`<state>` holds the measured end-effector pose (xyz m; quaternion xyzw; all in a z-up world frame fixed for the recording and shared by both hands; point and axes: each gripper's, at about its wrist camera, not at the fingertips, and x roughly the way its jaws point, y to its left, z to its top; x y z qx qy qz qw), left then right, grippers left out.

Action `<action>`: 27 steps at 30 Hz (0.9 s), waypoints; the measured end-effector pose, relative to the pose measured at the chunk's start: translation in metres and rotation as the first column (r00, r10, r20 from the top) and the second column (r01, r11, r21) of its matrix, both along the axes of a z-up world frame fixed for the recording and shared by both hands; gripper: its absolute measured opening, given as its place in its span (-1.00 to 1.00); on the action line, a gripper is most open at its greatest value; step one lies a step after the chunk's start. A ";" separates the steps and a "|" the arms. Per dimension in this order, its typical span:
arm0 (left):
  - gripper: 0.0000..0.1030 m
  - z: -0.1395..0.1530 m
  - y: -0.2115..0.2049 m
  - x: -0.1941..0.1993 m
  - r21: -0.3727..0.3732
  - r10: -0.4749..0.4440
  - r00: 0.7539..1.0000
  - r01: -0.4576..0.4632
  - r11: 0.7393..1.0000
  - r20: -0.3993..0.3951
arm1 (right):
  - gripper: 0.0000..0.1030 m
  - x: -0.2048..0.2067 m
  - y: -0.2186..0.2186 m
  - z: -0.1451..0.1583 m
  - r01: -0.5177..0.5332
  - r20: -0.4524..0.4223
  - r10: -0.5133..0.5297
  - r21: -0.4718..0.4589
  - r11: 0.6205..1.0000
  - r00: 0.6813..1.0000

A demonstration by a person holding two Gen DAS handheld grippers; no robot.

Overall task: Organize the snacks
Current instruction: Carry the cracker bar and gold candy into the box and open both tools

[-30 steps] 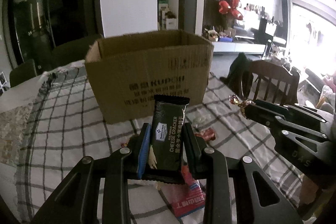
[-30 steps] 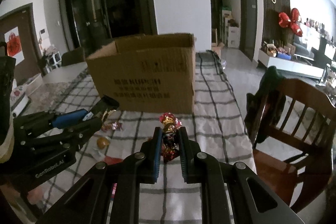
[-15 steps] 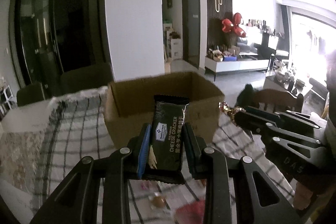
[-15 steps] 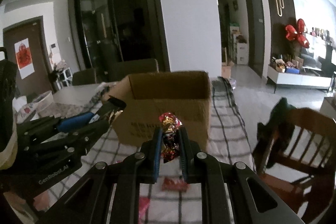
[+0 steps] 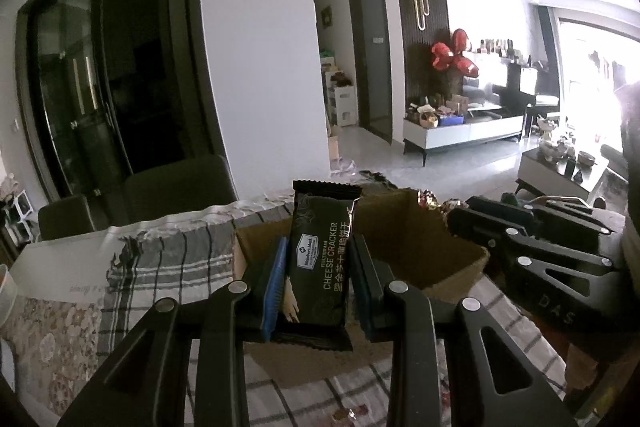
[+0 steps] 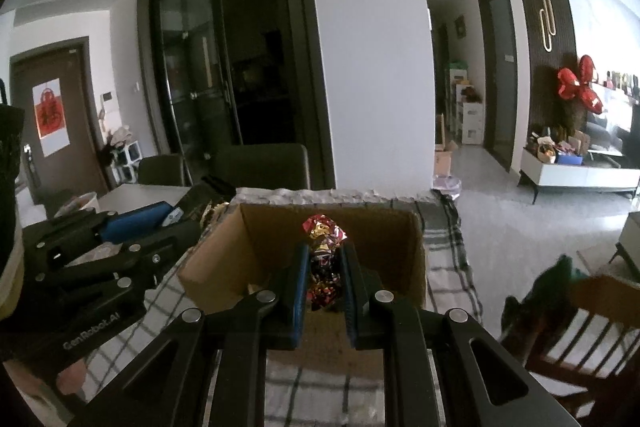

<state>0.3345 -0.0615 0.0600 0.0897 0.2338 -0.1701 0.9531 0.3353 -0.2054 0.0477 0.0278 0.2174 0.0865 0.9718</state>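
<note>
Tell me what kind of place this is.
Most likely a home's open dining and living area. A dining table under a checked tablecloth holds a cardboard box, a wooden dining chair stands beside it, and a low white TV cabinet lines the far wall.

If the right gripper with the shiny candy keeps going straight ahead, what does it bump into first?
Probably the far inside wall of the cardboard box. The right gripper, shut on the foil candy, points into its open top, though depth is hard to judge.

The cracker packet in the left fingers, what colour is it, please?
Black cracker packet with white lettering, clearest in the left wrist view.
</note>
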 end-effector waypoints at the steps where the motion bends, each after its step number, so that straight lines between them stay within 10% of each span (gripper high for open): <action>1: -0.40 -0.002 0.000 0.008 0.000 0.000 1.000 0.000 1.000 -0.008 | -0.68 0.003 0.001 0.000 0.000 0.001 0.000 -0.004 1.000 1.000; 11: -0.37 -0.023 -0.011 0.060 0.020 0.009 0.995 -0.007 1.000 -0.097 | -0.67 0.042 -0.003 -0.013 0.014 -0.042 -0.014 -0.012 1.000 0.999; 14: -0.04 -0.027 -0.011 0.067 0.011 0.023 0.992 -0.022 1.000 -0.124 | -0.61 0.047 -0.004 -0.017 0.030 -0.053 -0.031 -0.020 0.999 0.998; 27: 0.36 -0.020 -0.001 0.001 0.088 0.059 0.998 -0.056 0.994 -0.024 | -0.10 0.005 -0.005 -0.014 0.064 -0.013 -0.065 -0.023 0.998 0.998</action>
